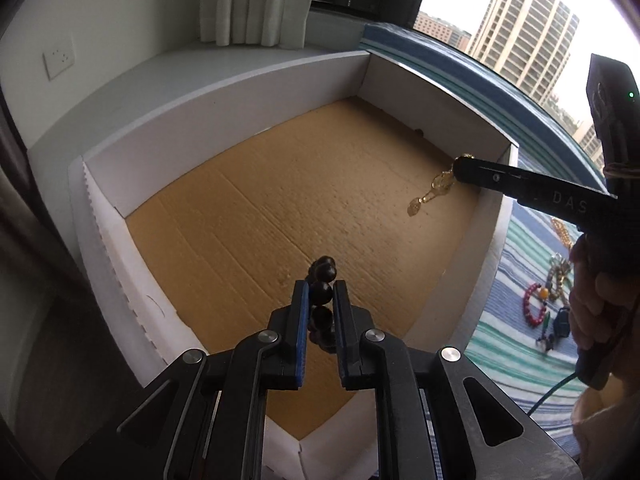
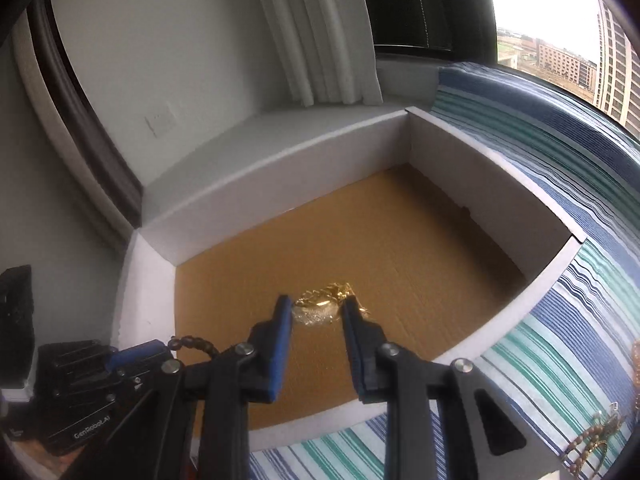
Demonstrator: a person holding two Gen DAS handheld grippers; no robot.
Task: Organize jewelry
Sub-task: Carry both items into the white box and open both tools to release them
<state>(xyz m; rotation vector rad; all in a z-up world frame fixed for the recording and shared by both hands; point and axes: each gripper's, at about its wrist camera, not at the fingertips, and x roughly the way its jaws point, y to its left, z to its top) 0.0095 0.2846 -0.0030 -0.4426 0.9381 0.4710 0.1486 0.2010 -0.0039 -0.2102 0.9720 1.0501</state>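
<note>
Dark beads (image 1: 321, 291) sat pinched in the left gripper (image 1: 320, 290) jaws over the cardboard box (image 1: 224, 92); the right gripper (image 2: 316, 312) clamped gold jewelry (image 2: 318, 308) above it too. Delivery step, likely; next, both jaws needed spreading to drop the pieces inside.

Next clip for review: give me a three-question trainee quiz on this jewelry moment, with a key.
1. True or false: the left gripper is empty.
2. What does the right gripper hold? A) red bracelet B) gold jewelry C) nothing
3. What are both grippers held over?

Key:
1. False: it is shut on a dark bead bracelet.
2. B: the gold jewelry.
3. The open cardboard box.
</note>
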